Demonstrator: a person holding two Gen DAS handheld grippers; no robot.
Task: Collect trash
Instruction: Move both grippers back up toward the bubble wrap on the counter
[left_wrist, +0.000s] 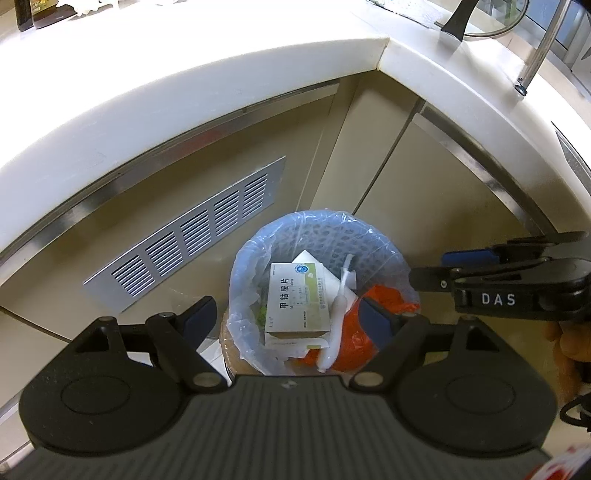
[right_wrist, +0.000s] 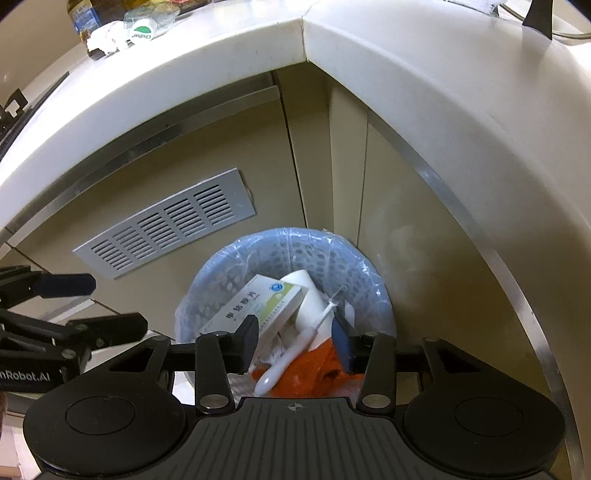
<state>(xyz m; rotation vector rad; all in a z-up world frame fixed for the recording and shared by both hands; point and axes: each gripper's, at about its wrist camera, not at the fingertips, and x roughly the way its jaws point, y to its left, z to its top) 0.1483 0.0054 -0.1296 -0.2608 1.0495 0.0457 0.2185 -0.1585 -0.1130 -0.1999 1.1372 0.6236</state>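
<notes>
Bottles (right_wrist: 83, 16) in right view, pan lid (left_wrist: 495, 18) in left

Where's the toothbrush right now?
In the bin, seen in both views: the toothbrush lies over the orange bag, just right of the medicine box.

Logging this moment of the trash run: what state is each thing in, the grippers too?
Left gripper: open, empty, above the bin.
Right gripper: open, empty, above the bin.
Bin: lined with a clear bag, partly filled.
Medicine box: in the bin, lying on top.
Toothbrush: in the bin, leaning across the pile.
Orange bag: crumpled, in the bin.
Vent: fixed on the cabinet.
</notes>
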